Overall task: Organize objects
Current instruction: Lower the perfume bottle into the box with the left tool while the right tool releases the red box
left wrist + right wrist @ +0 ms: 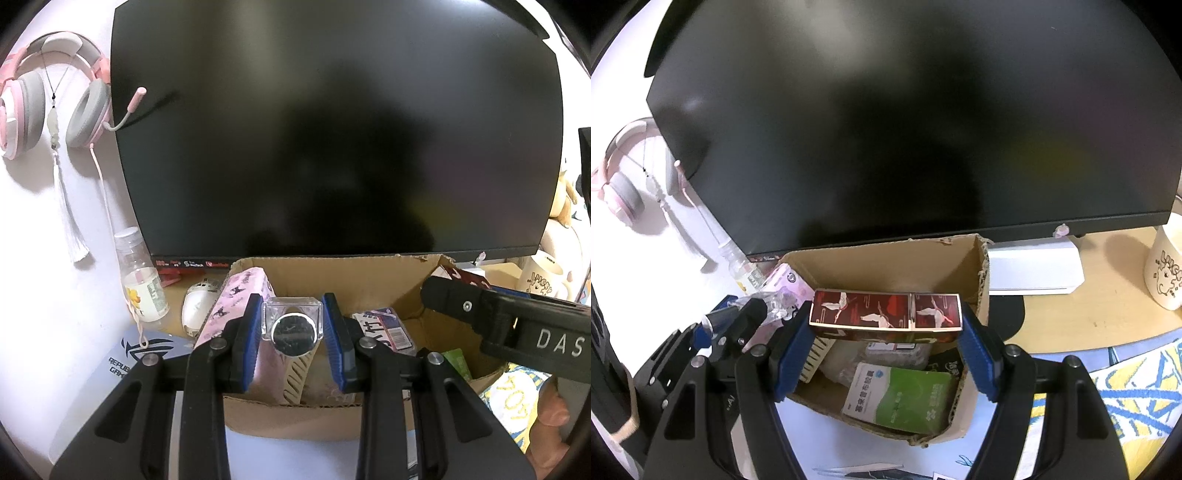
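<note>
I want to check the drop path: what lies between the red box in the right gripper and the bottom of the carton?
Right wrist view: the red box hangs over the carton, above a green-white packet.

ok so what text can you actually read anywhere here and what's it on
"DAS": right gripper body.
"REPUB", "GAM", cut off: mouse pad.
"LUCKY", partly legible: mug.
Chinese print on the green-and-white box: too small.
Monitor bezel stickers: blurred.
Clear bottle label: unreadable.
</note>
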`<state>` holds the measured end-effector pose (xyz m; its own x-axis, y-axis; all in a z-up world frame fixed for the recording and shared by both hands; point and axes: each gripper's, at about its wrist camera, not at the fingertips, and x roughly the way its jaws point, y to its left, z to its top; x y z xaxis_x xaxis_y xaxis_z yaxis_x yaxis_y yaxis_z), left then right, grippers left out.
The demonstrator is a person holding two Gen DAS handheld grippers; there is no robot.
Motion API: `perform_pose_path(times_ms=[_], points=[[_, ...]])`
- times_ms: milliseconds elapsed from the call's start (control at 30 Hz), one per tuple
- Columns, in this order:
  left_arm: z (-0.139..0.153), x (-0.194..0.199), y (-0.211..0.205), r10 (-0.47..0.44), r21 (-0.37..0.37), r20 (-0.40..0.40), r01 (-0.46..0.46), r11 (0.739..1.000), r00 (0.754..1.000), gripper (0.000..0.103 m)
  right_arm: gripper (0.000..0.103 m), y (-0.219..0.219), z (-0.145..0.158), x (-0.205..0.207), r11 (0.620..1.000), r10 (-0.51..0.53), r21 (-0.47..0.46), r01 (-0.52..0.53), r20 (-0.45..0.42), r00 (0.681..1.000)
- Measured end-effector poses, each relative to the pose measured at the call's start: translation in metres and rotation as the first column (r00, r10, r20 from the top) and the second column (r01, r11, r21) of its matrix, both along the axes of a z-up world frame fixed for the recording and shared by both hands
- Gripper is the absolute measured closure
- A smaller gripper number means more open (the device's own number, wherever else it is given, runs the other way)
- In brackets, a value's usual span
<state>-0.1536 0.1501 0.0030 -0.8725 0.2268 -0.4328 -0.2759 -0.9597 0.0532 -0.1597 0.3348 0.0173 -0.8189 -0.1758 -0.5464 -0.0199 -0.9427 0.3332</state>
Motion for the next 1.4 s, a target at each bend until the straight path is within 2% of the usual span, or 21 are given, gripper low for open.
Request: perform_pose_path(times_ms=[467, 667, 1033, 1267, 1367, 1400], points=[[-0.009, -0.003, 0.013, -0.001, -0.054, 0.004, 0.002, 0.999, 1.0, 0.073, 0.024, -0.007, -0.006, -0.003, 0.999, 0.004, 0.04, -0.005, 0.012, 1.0], [-0.002, 0.005, 0.011, 0.022, -0.072, -0.045, -0.025, 0.997, 0.999, 0.073, 0.024, -0.009, -0.006, -0.004, 0.998, -0.002, 0.057, 0.001, 0.012, 1.0], [-0.004, 0.008, 0.019, 0.03, -0.123, -0.009, -0.031, 0.992, 1.0, 0.071, 0.024, -0.009, -0.004, -0.002, 0.998, 0.006, 0.061, -0.007, 0.014, 1.0], [-0.005, 0.004, 0.015, 0.039, -0.106, 0.038, -0.035, 0.994, 0.998, 0.068, 0.024, -0.006, -0.004, 0.001, 0.999, 0.02, 0.048, -0.021, 0.027, 0.999], [-0.004, 0.004, 0.012, 0.04, -0.096, 0.048, -0.035, 0.995, 0.998, 0.06, 0.024, -0.005, -0.004, 0.003, 0.999, 0.019, 0.039, -0.02, 0.028, 0.999], [-0.004, 0.004, 0.012, 0.041, -0.091, 0.048, -0.037, 0.995, 0.998, 0.051, 0.024, -0.005, -0.004, 0.002, 0.999, 0.016, 0.039, -0.018, 0.027, 0.999]])
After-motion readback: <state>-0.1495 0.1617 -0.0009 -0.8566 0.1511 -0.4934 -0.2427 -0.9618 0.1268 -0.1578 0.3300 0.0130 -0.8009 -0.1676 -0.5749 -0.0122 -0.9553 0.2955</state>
